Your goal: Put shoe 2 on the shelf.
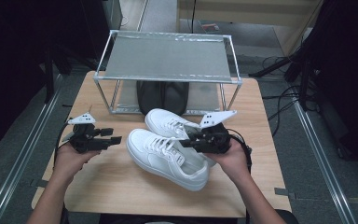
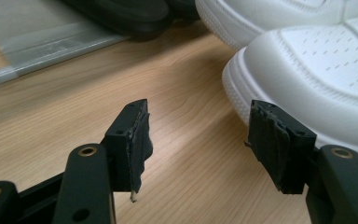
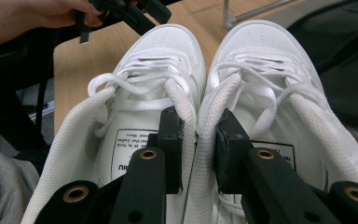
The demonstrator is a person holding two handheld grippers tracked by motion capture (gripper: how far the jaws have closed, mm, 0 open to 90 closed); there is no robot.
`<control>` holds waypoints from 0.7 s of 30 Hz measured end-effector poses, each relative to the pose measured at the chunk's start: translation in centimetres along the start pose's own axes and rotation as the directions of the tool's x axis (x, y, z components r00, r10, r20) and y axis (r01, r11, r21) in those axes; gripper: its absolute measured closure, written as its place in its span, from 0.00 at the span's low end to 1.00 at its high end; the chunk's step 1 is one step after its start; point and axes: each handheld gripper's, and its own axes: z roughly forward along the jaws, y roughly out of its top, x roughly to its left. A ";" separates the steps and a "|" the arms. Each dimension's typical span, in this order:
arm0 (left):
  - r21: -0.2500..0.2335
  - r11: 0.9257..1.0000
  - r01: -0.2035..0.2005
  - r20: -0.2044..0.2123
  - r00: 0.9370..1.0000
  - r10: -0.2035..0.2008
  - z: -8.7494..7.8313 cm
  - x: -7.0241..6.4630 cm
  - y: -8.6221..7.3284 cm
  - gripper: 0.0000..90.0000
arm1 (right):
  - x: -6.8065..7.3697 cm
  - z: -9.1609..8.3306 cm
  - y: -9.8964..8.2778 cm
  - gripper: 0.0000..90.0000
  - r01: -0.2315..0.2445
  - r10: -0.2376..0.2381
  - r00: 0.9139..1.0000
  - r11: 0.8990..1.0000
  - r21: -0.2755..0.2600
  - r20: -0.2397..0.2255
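The white sneakers point(image 1: 168, 149) sit side by side near the middle of the wooden table point(image 1: 121, 186), just in front of a metal-framed shelf rack point(image 1: 168, 58), their toes pointing toward the person's left and away. In the right gripper view the near sneaker point(image 3: 135, 93) and the far sneaker point(image 3: 270, 79) lie with their inner sides pressed together. The right gripper point(image 3: 198, 144) has one jaw inside each shoe opening and pinches the two touching inner collar edges together, so it holds both shoes at once with its jaws narrowed onto the padded fabric. The high view shows this gripper point(image 1: 200, 140) over the heel end of the pair, with the person's hand behind it.

The left gripper point(image 2: 198, 149) has its jaws spread wide with nothing between them. It hovers low over bare wood just beside the toe of the near sneaker point(image 2: 317, 79), not touching it. In the high view it point(image 1: 109, 140) is to the left of the pair.

The rack has a grey upper shelf, bare on top. On its lower level a pair of dark shoes point(image 1: 163, 95) lies side by side, just behind the white pair.
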 end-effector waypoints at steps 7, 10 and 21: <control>-0.020 1.000 0.012 -0.040 0.999 -0.012 -1.1 0.5 -0.7 0.44 | -2.4 0.4 2.1 0.85 0.039 -0.040 0.993 0.999 -0.012 -0.111; -0.020 1.000 0.023 -0.049 0.999 -0.023 -1.3 0.7 -1.0 0.44 | -3.0 0.7 3.4 0.85 0.044 -0.045 0.990 0.999 -0.013 -0.137; -0.031 0.999 0.039 -0.058 0.997 -0.041 -2.2 1.0 -1.7 0.44 | -4.9 1.1 9.6 0.85 0.080 -0.089 0.971 0.995 -0.051 -0.220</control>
